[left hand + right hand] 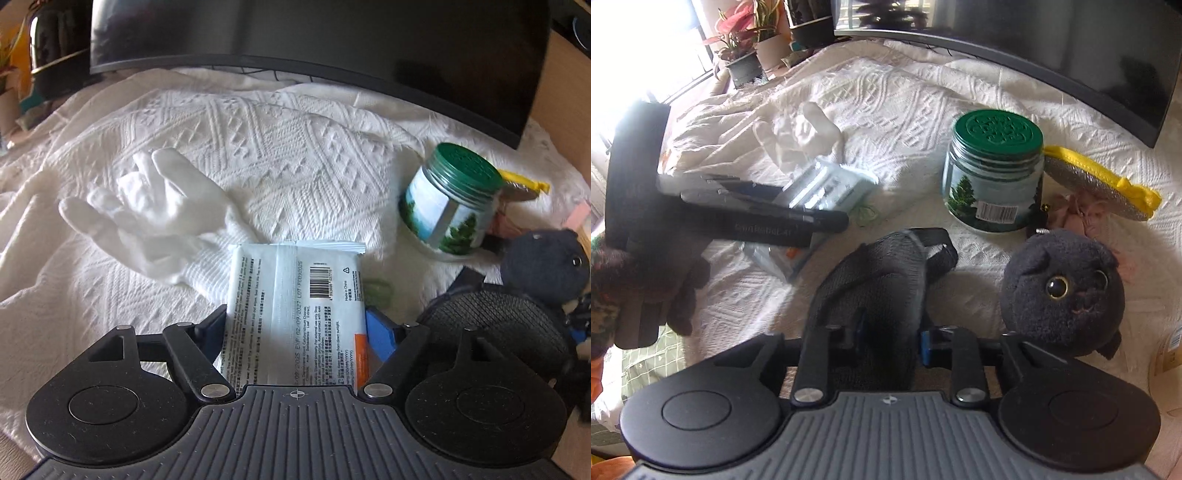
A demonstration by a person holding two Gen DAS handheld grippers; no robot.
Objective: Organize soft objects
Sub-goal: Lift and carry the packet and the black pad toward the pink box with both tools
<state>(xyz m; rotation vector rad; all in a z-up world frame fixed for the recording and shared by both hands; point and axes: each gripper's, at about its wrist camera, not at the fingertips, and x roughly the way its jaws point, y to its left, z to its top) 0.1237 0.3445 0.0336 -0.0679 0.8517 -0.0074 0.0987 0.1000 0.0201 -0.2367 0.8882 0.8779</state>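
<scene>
Right wrist: dark mesh pad point(871, 280) hides fingertips.

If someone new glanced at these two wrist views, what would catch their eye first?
Probably the black plush cat with its shiny eye, lying at the right on the white textured blanket, just in front of the green-lidded jar. Next, the wet-wipes packet between the wide-open jaws of the left gripper, with a white glove beyond it. The right gripper pinches a dark mesh piece.
</scene>
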